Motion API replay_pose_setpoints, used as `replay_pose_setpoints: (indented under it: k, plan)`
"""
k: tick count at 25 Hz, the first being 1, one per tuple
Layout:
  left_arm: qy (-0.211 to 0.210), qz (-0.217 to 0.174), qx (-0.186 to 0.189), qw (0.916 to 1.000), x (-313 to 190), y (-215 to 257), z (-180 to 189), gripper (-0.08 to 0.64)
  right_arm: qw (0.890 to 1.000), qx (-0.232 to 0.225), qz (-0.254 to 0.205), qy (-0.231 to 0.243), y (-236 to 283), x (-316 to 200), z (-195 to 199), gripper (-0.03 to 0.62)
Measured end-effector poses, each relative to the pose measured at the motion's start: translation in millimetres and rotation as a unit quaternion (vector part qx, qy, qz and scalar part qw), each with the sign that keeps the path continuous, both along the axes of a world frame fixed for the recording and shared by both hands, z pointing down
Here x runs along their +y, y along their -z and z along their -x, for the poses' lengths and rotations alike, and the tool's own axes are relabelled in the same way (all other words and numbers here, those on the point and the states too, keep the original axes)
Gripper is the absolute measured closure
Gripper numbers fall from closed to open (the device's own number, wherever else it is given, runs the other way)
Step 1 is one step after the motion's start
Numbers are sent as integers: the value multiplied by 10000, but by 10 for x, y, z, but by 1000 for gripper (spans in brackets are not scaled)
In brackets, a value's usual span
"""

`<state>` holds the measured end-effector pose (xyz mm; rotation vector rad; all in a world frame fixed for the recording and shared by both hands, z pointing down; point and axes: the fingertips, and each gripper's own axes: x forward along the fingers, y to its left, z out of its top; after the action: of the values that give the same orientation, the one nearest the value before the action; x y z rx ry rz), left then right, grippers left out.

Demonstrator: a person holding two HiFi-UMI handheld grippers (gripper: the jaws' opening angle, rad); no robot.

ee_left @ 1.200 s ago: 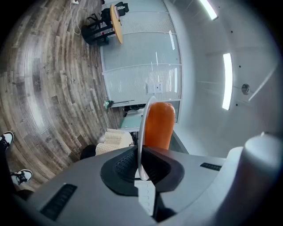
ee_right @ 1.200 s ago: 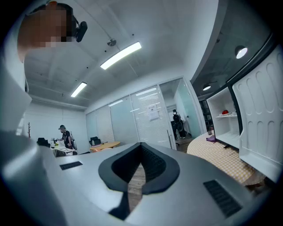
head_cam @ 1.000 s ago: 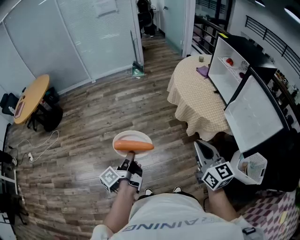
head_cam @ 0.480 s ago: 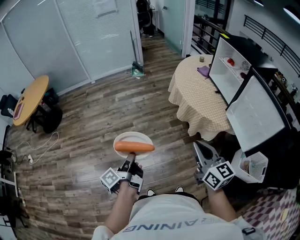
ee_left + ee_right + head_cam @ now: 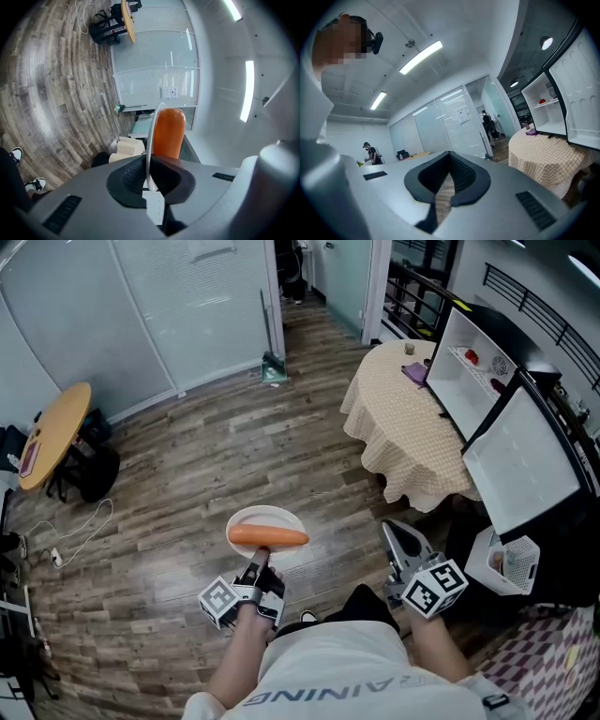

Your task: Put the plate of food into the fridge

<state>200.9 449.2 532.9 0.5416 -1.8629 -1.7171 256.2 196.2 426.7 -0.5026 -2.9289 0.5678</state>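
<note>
**Fridge** [image 5: 466, 381]: we logged it at the upper right of the head view. It was white inside, its door [image 5: 521, 463] stood wide open, and a small red thing [image 5: 472, 357] sat on a shelf.

**Plate** [image 5: 267, 521]: white, held level over the wood floor [image 5: 187, 484]. It was outside the fridge, well apart from it and to its left in the head view. One long orange piece of food [image 5: 268, 535] lay across it.

**Left gripper** [image 5: 149, 176]: we found its jaws clamped on the plate's near rim. The rim ran edge-on between the pads, and the food showed beyond them. This was the gripper farther from the fridge.

**Right gripper** [image 5: 447, 185]: its jaws were drawn together with nothing held, and only floor showed through the slit. We placed it between the plate and the fridge, near the door's lower corner and clear of it.

**Table** [image 5: 403, 432]: round with a checked cloth, just left of the fridge. A purple thing [image 5: 413, 373] lay on the side nearest the fridge.

**Basket** [image 5: 507, 563]: white, just below the fridge door.

**Wooden tabletop** [image 5: 54, 432]: we noted it across the room from the fridge, by the glass wall [image 5: 141, 315].
</note>
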Motion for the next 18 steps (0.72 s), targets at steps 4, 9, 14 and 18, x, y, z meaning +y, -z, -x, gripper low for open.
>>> replay_pose_setpoints:
  k: [4,9,14,18]
  plan:
    - [80,-44,29,10000,95,-42,118,537,10000,38,-41,54,-2,78,167,572]
    - [144,42,48,9999,130,-79,381,537,9997,-10,88,212,-24,90,484,572]
    - [262,-54,-36,9996,40,19,803,537,9992,52,198,333,-49,51,973,572]
    - [374,-25,-79,9993,-138,75,1159,537,9993,-36,111,365,42,-166,1366,572]
